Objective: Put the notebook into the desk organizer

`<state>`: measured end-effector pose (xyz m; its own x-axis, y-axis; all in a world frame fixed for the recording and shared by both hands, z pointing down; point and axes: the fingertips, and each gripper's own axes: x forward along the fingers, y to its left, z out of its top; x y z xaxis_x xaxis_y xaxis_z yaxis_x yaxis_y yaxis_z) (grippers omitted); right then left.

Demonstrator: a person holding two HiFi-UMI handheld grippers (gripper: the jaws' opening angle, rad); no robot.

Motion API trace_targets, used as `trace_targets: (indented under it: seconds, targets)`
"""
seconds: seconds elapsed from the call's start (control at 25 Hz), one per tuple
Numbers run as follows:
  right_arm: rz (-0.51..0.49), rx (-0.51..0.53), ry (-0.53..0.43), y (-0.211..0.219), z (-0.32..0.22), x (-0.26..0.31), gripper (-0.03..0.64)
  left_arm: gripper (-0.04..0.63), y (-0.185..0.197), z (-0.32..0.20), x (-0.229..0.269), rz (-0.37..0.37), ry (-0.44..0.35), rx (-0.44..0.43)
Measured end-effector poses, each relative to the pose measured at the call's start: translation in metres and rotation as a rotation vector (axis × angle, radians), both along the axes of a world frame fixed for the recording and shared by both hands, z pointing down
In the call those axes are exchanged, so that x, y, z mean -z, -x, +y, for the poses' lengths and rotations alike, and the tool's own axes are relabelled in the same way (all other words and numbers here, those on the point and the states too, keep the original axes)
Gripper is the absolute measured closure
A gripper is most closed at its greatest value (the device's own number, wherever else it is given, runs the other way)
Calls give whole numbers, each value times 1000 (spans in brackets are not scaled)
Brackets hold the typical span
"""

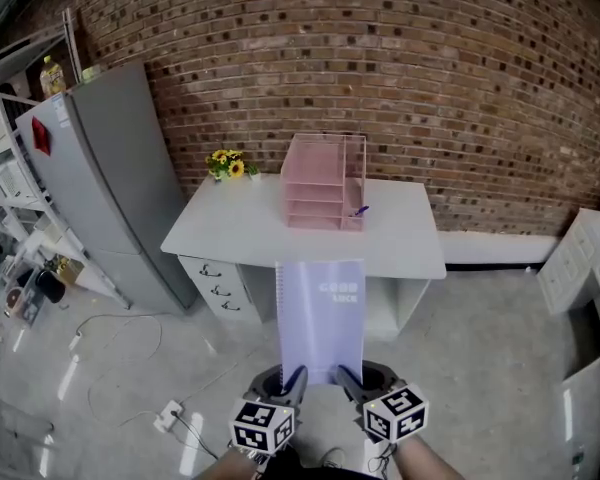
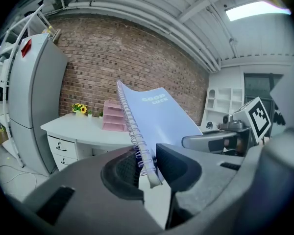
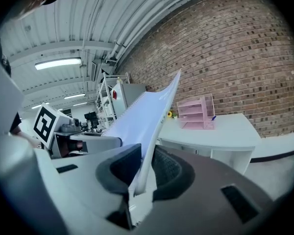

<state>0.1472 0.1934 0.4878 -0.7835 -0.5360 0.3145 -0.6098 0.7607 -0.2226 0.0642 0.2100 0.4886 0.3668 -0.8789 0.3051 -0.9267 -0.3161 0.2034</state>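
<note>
— In the air on the near side of the desk (image 1: 230, 230), which way does the notebook (image 1: 322, 318) point?

— Its long axis runs from near to far, straight at the desk. The spiral binding (image 2: 133, 126) is its left edge, the pale blue printed cover faces up, and the far end is tilted upward. It hangs clear of the desk, well apart from the organizer (image 1: 325, 183).

— And the organizer?

— Pink, with stacked trays whose open fronts face the near side. It stands on the far middle of the desk. To its left are a grey fridge (image 1: 100, 188) beside the desk and yellow flowers (image 1: 230, 163) at the desk's far left corner. A small purple thing (image 1: 360, 210) sits at the organizer's lower right front corner; I can't tell what it is.

— The hands?

— Two wrists (image 1: 420, 456) come in at the near edge, side by side. The left gripper (image 1: 294, 378) is clamped on the notebook's near left corner, its pads pinching the binding. The right gripper (image 1: 346, 376) is clamped on the near right corner, its pads pressed on the plain edge. Both point away toward the desk, close together, with their marker cubes (image 1: 262, 426) on top.
</note>
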Motion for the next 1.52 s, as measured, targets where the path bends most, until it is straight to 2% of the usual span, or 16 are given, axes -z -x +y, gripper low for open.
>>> trace_targets:
  seconds: [0.48, 1.0, 1.28, 1.52]
  targets:
    - [13, -30, 38, 37, -36, -8, 549, 514, 37, -38, -8, 18, 25, -24]
    - [33, -76, 72, 113, -92, -22, 549, 514, 113, -97, -24, 33, 51, -70]
    - [14, -113, 60, 148, -125, -22, 548, 514, 149, -133, -22, 14, 39, -110]
    - [4, -131, 55, 158, -137, -18, 548, 514, 158, -146, -17, 6, 26, -126]
